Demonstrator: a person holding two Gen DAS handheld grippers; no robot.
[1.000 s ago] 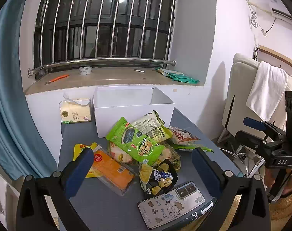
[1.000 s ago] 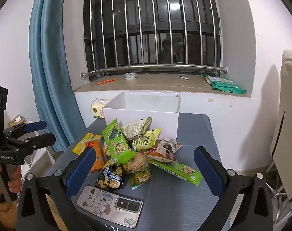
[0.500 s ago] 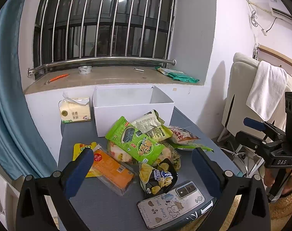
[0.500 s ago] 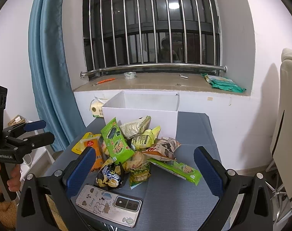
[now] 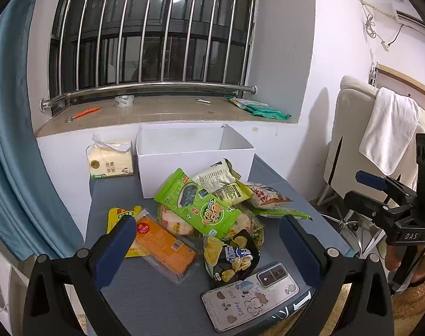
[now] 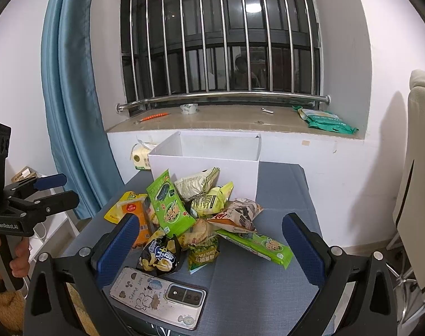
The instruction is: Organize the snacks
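— Both grippers, left gripper point(image 5: 206, 247) and right gripper point(image 6: 209, 242), I'm holding spread and empty, hovering near the snack pile point(image 6: 201, 215).

— Why there?

— I'm lining up; the white box point(image 6: 209, 168) is waiting just beyond, touching the pile.

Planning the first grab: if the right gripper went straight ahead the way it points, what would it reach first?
Probably the snack pile: the open right gripper is aimed at its near edge, where the black chip bag and a small green packet lie. The phone sits lower, likely under that line. Depth is uncertain.
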